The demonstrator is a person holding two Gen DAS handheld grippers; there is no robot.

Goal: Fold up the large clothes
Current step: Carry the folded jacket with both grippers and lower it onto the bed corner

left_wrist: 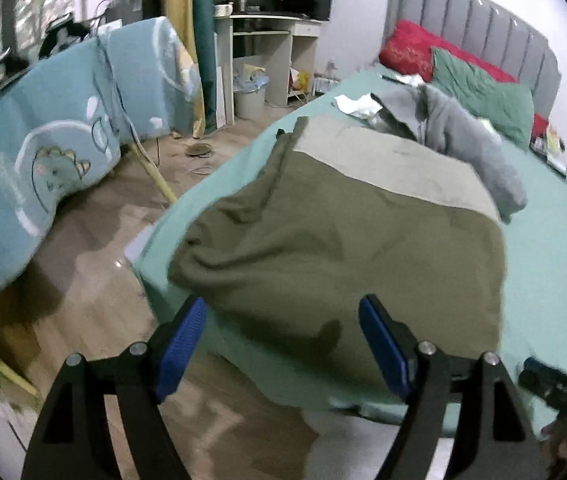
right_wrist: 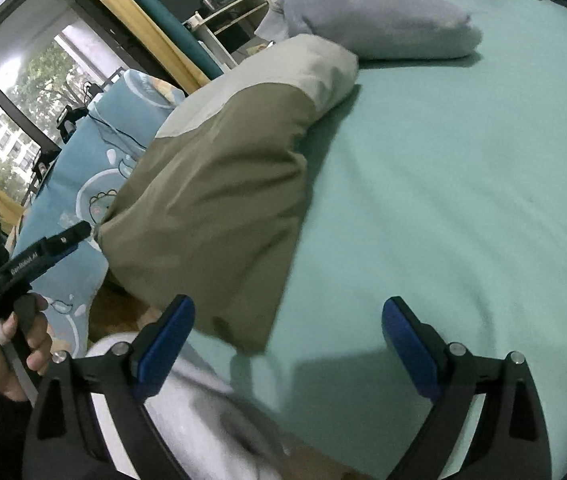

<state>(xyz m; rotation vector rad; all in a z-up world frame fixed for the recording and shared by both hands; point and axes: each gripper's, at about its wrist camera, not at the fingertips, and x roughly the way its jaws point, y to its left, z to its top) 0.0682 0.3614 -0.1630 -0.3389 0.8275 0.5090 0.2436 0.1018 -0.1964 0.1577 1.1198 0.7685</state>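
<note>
- A bedroom, its bed (left_wrist: 543,280) under a green sheet.
- An olive garment (left_wrist: 343,240) lies folded at the near edge; a grey garment (left_wrist: 471,140) behind looks unfolded.
- The left gripper (left_wrist: 283,344) and right gripper (right_wrist: 287,344) gape, holding nothing.

You can read only one marking: white lettering, seemingly "GenRobot AI", along the black body of the left gripper (right_wrist: 49,254); it is blurred.
</note>
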